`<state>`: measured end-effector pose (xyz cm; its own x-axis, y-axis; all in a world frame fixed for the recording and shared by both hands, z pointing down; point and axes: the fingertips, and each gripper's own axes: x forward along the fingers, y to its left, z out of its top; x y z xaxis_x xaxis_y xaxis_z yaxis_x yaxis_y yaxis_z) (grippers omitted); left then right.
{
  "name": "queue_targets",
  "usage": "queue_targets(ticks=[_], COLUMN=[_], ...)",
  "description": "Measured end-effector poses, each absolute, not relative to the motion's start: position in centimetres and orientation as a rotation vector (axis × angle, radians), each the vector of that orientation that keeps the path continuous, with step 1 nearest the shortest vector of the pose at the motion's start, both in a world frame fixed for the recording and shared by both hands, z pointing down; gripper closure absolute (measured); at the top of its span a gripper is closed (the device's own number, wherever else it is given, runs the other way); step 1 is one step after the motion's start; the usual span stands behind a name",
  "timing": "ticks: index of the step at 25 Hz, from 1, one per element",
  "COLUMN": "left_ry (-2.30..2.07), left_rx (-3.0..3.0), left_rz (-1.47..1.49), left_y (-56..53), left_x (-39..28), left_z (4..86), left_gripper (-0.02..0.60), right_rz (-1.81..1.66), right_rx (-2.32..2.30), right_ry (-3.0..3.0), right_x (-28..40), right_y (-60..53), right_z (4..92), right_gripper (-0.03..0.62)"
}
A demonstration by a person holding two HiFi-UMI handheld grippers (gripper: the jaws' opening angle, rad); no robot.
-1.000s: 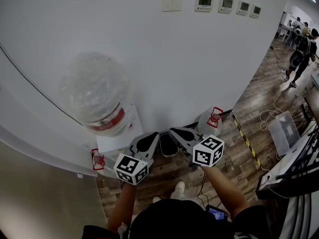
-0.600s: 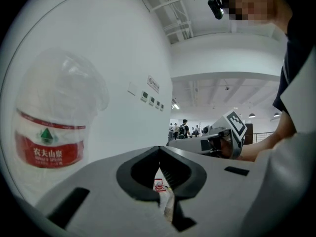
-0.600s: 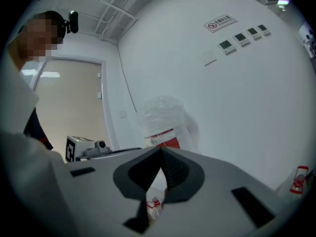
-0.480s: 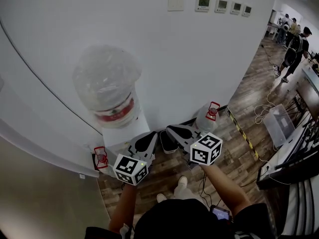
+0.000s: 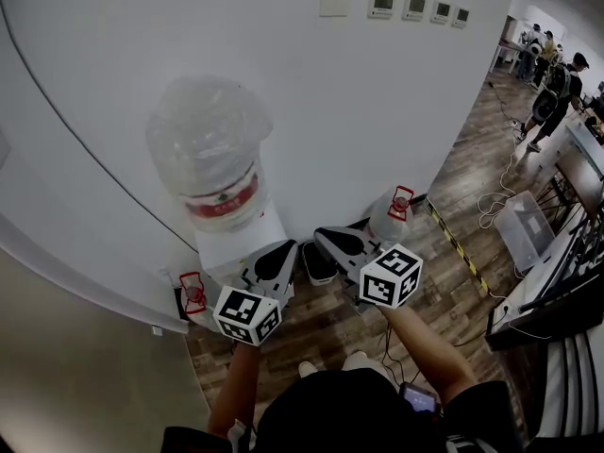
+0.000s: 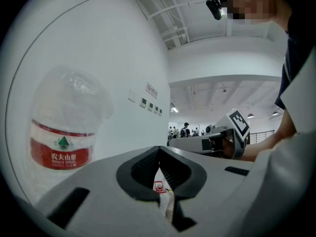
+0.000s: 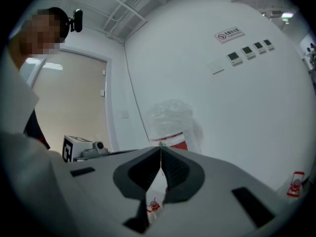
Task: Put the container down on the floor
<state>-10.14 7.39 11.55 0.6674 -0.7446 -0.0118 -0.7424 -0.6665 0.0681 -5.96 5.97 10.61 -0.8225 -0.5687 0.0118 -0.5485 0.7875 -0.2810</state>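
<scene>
a large clear plastic water container with a red label (image 5: 212,154) is sitting upside down on a white dispenser (image 5: 247,243) against a white wall (image 5: 396,102), well above the brown wood-plank floor (image 5: 326,324). its long axis is running straight up and down, with the neck pointing down into the dispenser and the rounded base facing the ceiling.

the person is holding the left gripper (image 5: 286,248) and the right gripper (image 5: 323,236) level and side by side, just in front of the dispenser and below the container's label. neither is touching the container. each gripper's own view is showing its jaws pressed together at the tips with nothing between the pads.

judging by this, the task is not yet getting under way: nothing is being gripped or lifted. what is remaining looks like all of it: opening the jaws, taking hold of the container on both sides, lifting it off the dispenser and lowering it to the floor.

a red-capped clear jug (image 5: 192,295) is standing on the floor at the left of the dispenser, and a second red-capped jug (image 5: 394,213) is standing at the right by the wall.
</scene>
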Motion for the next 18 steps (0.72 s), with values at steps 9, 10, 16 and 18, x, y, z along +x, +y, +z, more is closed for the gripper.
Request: queue_targets(ticks=[9, 10, 16, 18], left_ry=[-1.267, -1.266, -1.281, -1.300], left_rx=[2.826, 2.826, 2.831, 2.827], left_rz=[-0.078, -0.080, -0.083, -0.094], left_y=[7.4, 7.4, 7.3, 7.4], left_x=[-9.0, -8.7, -7.0, -6.6], left_z=[10.6, 10.5, 9.9, 9.7], left_gripper=[0.563, 0.563, 0.563, 0.563], right_rz=[-0.401, -0.401, -0.396, -0.391], right_rx=[-0.906, -0.905, -0.895, -0.889], right_ry=[2.901, 2.901, 2.902, 2.904], right_x=[-4.7, -4.5, -3.1, -2.7], right_y=[6.4, 6.4, 6.5, 6.7], right_z=[9.9, 9.9, 9.5, 9.4], right_gripper=[0.563, 0.563, 0.563, 0.564])
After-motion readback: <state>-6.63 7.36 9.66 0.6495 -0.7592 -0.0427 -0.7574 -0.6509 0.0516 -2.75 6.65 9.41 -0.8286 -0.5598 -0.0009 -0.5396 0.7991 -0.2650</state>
